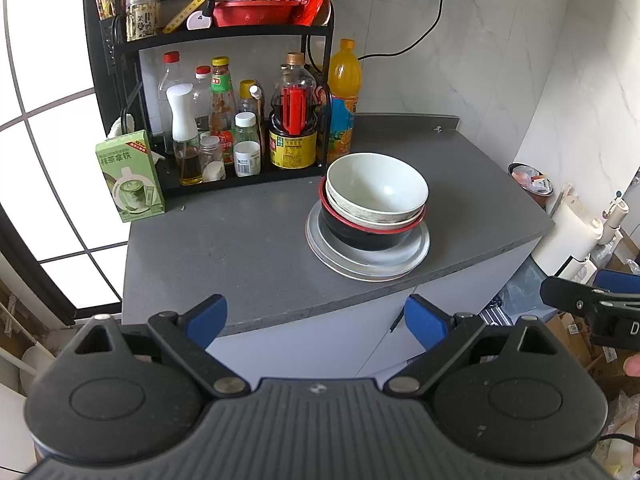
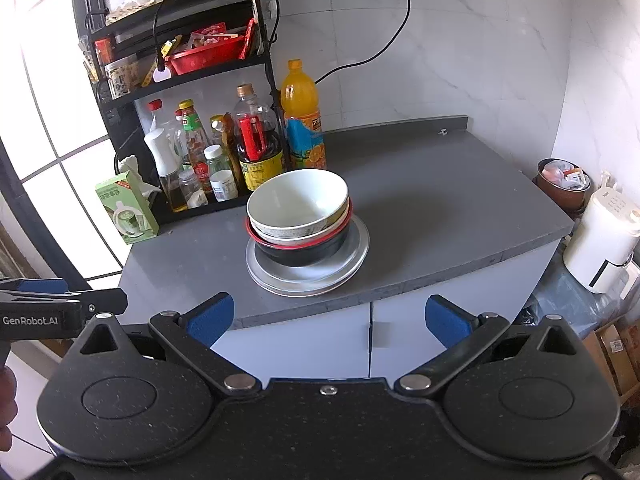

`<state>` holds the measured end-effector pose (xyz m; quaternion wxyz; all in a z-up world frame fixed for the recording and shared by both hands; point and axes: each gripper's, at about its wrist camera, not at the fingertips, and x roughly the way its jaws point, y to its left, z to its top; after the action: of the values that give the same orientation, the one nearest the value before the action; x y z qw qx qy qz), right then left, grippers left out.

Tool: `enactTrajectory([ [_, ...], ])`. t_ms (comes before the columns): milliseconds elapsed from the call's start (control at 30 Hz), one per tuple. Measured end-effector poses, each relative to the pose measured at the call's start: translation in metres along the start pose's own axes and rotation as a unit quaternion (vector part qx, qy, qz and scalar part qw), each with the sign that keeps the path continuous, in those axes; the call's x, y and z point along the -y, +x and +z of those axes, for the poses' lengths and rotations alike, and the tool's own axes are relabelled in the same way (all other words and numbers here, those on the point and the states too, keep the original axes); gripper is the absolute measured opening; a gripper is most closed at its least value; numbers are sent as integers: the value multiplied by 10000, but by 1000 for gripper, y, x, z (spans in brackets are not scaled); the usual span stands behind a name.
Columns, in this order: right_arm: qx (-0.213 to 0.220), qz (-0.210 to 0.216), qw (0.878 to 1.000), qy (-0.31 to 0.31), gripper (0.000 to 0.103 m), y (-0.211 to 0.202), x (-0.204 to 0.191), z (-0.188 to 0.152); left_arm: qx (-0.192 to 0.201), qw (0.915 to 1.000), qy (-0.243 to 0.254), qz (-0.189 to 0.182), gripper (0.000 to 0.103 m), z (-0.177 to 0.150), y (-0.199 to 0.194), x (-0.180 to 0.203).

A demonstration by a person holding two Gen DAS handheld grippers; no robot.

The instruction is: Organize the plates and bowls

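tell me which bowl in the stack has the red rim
The black bowl at the bottom of the stack, sitting on the metal plates. The two bowls nested above it are pale: the white bowl on top has no red.

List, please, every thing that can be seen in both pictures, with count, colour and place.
bowls: three nested, two pale over one black with red rim, on the plates
plates: a silver stack, count unclear, on the counter
counter: one, grey, over pale cabinet doors
rack: one, black, back left of the counter
bottles: many, mixed, on the rack's bottom shelf
juice bottle: one, orange, beside the rack
red basin: one, on the upper shelf
green box: one, left of the rack
white appliance: one, right of the counter
left gripper: black, blue fingers, open, empty
right gripper: same, open, empty
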<state>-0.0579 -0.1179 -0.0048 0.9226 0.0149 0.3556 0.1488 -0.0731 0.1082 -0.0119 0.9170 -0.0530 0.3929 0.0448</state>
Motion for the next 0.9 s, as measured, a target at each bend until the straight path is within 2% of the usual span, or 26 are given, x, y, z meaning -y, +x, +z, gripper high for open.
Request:
enactTrajectory([
  [900,-125,44,9999,-11,103,11,8,4,-129,9999,7,55,94,6,15,5],
])
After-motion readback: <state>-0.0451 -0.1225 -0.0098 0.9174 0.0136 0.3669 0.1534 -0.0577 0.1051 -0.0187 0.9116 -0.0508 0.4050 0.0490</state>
